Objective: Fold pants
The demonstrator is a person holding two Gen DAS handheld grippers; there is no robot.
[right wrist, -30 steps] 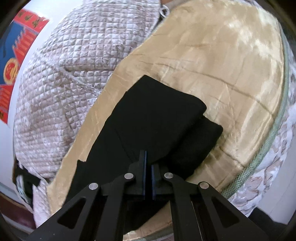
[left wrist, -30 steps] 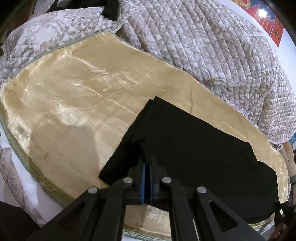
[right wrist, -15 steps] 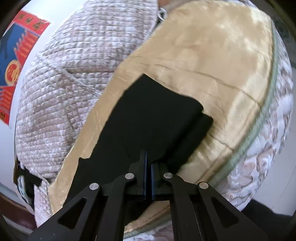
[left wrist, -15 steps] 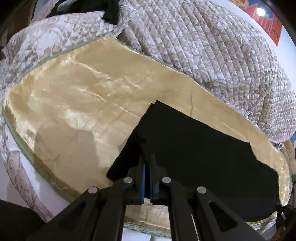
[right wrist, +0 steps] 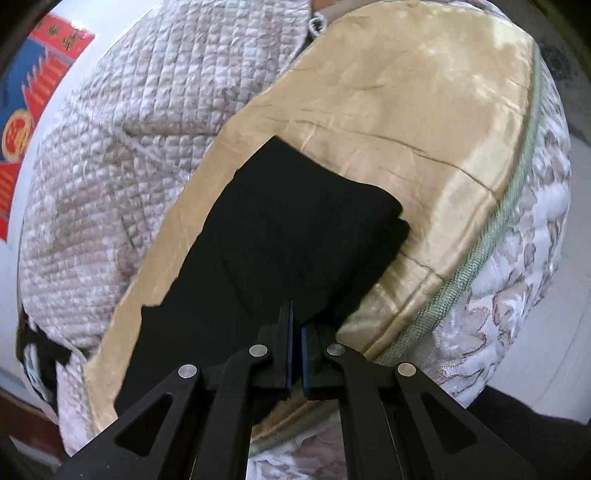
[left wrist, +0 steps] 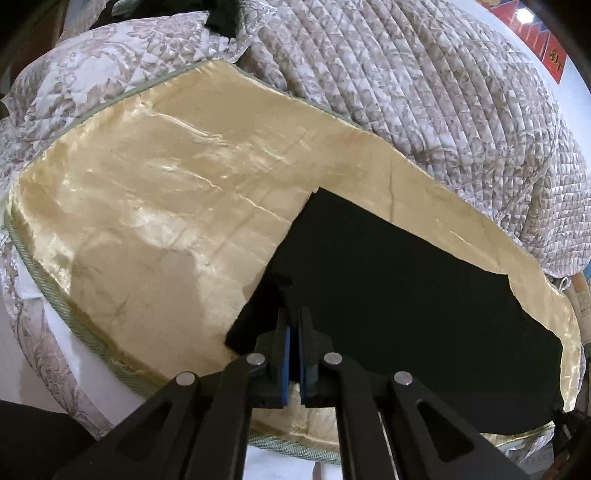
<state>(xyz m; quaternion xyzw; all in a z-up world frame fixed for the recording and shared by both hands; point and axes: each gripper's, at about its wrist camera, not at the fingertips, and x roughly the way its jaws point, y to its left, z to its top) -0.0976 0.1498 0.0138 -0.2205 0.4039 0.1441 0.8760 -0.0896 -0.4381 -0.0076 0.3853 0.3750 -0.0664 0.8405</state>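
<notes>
Black pants [left wrist: 388, 295] lie flat on a gold satin sheet [left wrist: 166, 221], folded over on themselves with a thicker layered end at the left. My left gripper [left wrist: 294, 325] is shut on the near edge of the pants at that end. In the right wrist view the pants [right wrist: 280, 229] run from the lower left up to a doubled, rounded fold at the right. My right gripper [right wrist: 295, 321] is shut on their near edge. The black cloth hides the fingertips of both grippers.
A quilted grey floral bedspread [left wrist: 424, 74] is bunched behind the gold sheet [right wrist: 406, 110]. A green corded edge [right wrist: 491, 251] marks the bed's border, close to the pants. A dark garment [left wrist: 221, 18] lies at the far back. A red and blue poster [right wrist: 33, 74] hangs on the wall.
Both grippers have pulled back toward the bed's near edge, still shut on the pants. The pants have slid with them toward the green corded border.
</notes>
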